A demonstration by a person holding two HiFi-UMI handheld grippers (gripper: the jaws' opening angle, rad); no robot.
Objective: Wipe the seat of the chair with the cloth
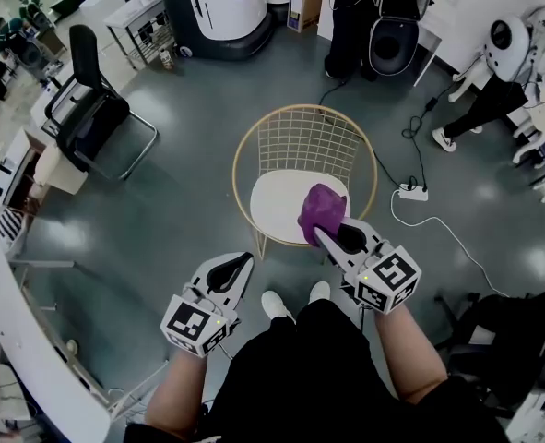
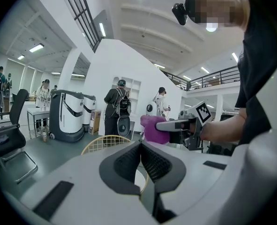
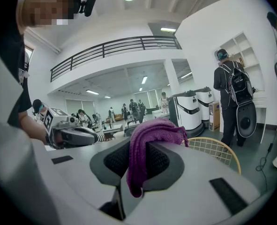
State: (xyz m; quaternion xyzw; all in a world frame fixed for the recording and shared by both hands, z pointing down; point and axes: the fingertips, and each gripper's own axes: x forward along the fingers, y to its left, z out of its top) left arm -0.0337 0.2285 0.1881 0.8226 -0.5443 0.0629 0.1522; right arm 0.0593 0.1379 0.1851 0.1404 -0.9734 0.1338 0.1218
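Cloth (image 1: 323, 209), purple, is clamped in the right tool (image 1: 320, 235): the jaws press on its folds, a bunch stands out past the tips and a short tail hangs down between the pads. That tool reaches in from the near right over the chair (image 1: 304, 141), a gold wire one with a round back, and the cloth sits over the right part of the white seat (image 1: 274, 203); whether it touches the seat cannot be told. The left tool (image 1: 246, 260) has its jaws together with nothing between them. It is held off the chair's near left edge, over the grey floor (image 1: 180, 192), apart from the right tool. The person's white shoes (image 1: 274, 305) stand just in front of the chair. On the floor to the chair's right lies a power strip (image 1: 412, 192) with a white cable (image 1: 438, 227) trailing away. A black office chair (image 1: 92, 109) stands well apart at the far left.
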